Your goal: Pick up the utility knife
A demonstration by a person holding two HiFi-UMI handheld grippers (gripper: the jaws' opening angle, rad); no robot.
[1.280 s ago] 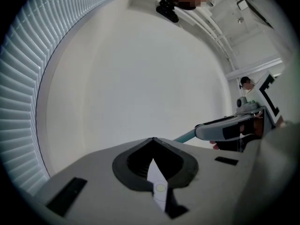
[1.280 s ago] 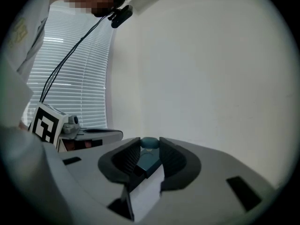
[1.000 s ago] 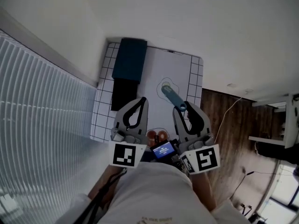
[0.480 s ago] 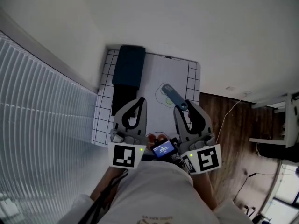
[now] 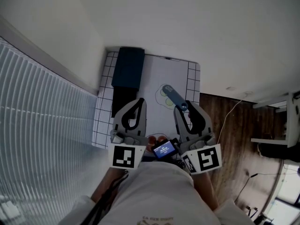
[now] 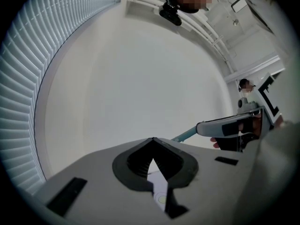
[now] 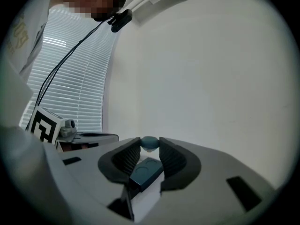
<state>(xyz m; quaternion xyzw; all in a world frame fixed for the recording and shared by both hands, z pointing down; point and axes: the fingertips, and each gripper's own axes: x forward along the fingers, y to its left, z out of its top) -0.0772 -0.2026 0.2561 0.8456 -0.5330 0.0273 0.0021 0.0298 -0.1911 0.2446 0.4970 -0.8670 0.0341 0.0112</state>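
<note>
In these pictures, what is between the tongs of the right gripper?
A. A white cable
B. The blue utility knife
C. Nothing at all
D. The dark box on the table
B: in the right gripper view the utility knife sits clamped between the tongs of the right gripper, and the head view shows it sticking out in front of them.

White shirt (image 5: 154,191) with faint lettering; a thin black cable (image 7: 70,55) trails down from a small black camera (image 7: 121,17) worn at the head. The left tongs (image 5: 142,100) and right tongs (image 5: 183,106) are pale grey shells lined with black ribbed pads (image 7: 125,158). The left cube (image 5: 125,156) and right cube (image 5: 205,159) are white, printed with black square markers.
</note>
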